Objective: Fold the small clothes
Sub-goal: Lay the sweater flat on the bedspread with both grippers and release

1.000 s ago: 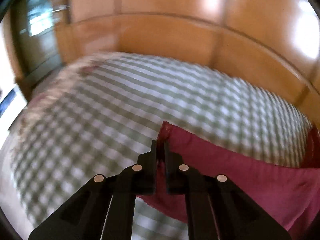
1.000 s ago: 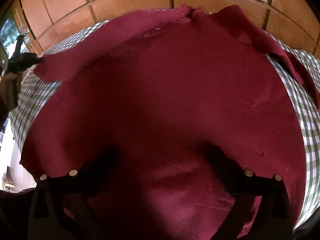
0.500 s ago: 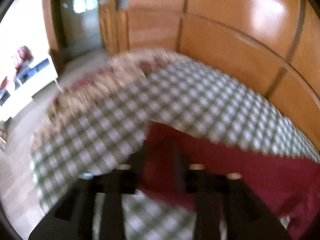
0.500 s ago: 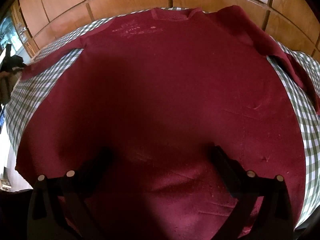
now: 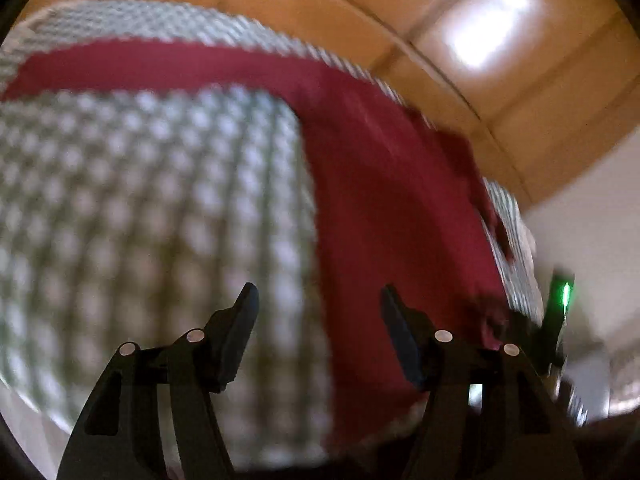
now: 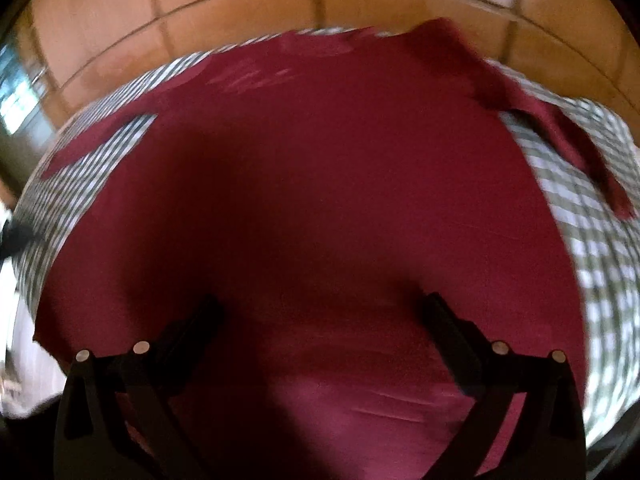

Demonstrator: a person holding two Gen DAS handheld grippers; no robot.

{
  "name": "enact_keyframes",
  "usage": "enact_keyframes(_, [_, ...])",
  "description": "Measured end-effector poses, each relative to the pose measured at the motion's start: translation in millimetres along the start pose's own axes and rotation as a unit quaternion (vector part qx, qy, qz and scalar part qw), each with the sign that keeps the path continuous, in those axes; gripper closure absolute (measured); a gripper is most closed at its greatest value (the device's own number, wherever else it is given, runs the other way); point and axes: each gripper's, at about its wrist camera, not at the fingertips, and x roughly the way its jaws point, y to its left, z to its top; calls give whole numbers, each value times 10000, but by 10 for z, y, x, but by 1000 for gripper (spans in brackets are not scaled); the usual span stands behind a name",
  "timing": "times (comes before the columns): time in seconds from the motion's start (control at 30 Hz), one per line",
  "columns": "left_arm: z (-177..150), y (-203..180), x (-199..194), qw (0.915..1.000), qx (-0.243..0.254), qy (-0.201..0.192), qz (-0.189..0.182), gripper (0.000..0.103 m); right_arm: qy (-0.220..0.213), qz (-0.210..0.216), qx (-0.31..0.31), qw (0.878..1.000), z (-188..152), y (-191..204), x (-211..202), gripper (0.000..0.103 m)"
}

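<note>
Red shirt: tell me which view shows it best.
The right wrist view: the red shirt fills it, body and both sleeves spread on the checked cloth. The left wrist view, blurred, shows only one sleeve and one side.

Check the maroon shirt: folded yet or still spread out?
Spread. The maroon shirt lies flat on the checked cloth, its left sleeve stretched straight out and no body fold visible.

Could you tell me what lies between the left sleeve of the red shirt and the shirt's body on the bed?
Bare green-and-white checked bedcover, nothing else. In the left wrist view it fills the corner between the sleeve and the red shirt body; the right wrist view shows the same wedge.
</note>
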Motion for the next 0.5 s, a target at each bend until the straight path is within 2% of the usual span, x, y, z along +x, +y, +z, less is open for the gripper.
enact_keyframes(0.03, [-98, -67, 51, 9999, 56, 116, -18, 44, -48, -97, 151, 9998, -8, -126, -53, 3])
enact_keyframes(0.1, [-261, -168, 174, 9993, 165, 325, 45, 63, -165, -415, 376, 9983, -52, -369, -158, 3])
enact_keyframes(0.13, [-322, -201, 225, 9989, 219, 375, 162, 66, -194, -645, 476, 9966, -96, -517, -211, 3])
enact_keyframes(0.17, [-370, -235, 257, 9986, 259, 346, 289, 70, -190, -839, 558, 9947, -148, -650, -250, 3])
enact_keyframes(0.23, [-387, -260, 266, 9986, 256, 307, 357, 88, -102, -1062, 724, 9916, -265, -852, -289, 4])
enact_keyframes(0.27, [-386, -261, 254, 9986, 237, 276, 390, 95, 7, -1043, 812, 9912, -331, -930, -286, 17])
enact_keyframes(0.3, [-388, -262, 234, 9986, 241, 242, 404, 96, 167, -886, 869, 9921, -405, -983, -268, 29])
enact_keyframes(0.33, [-393, -300, 219, 9984, 300, 199, 440, 96, 132, -783, 823, 9934, -460, -977, -298, 38])
enact_keyframes(0.37, [-385, -326, 216, 9982, 347, 169, 462, 96, 79, -717, 677, 9951, -487, -936, -338, 58])
enact_keyframes(0.43, [-391, -393, 183, 9982, 378, 106, 451, 96, 71, -541, 470, 9974, -501, -839, -392, 86])
enact_keyframes(0.47, [-396, -418, 152, 9985, 365, 65, 414, 96, 51, -531, 402, 9978, -495, -814, -429, 93])
enact_keyframes(0.5, [-403, -370, 86, 9986, 354, 39, 392, 97, 20, -511, 386, 9979, -493, -818, -471, 93])
